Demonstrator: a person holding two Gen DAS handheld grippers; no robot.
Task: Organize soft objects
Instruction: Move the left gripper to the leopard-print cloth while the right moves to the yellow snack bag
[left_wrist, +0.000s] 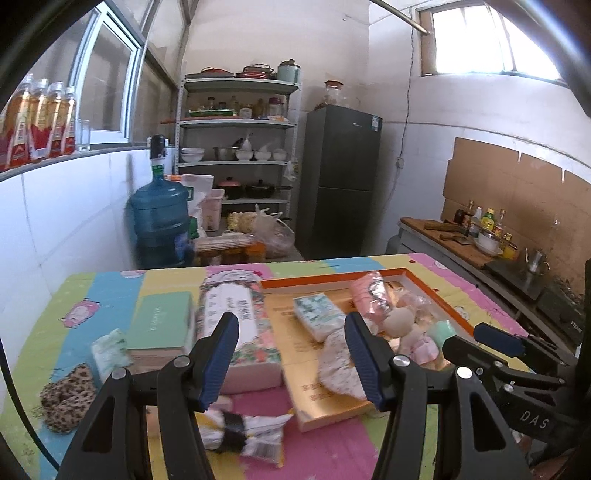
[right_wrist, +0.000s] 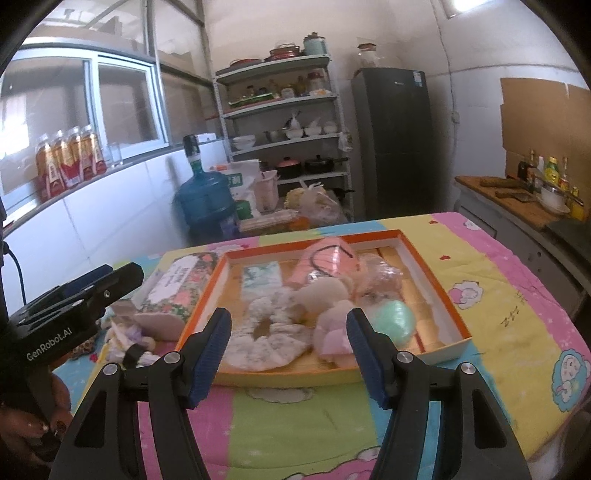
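Both our grippers, left (left_wrist: 291, 358) and right (right_wrist: 290, 354), hover jaws apart and empty, near the orange-rimmed tray's (right_wrist: 424, 258) front edge, bare tablecloth (right_wrist: 295, 424) below.

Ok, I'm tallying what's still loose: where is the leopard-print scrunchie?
In the left wrist view the leopard-print scrunchie lies on the table outside the tray, near the left front edge, just in front of a small tissue pack.

left gripper (left_wrist: 291, 356) black plastic, blue ribbed fingers (left_wrist: 218, 360), silver screw heads, white GenRobot.AI marking on body, right gripper (right_wrist: 290, 356) same build, DAS lettering, black cable far left
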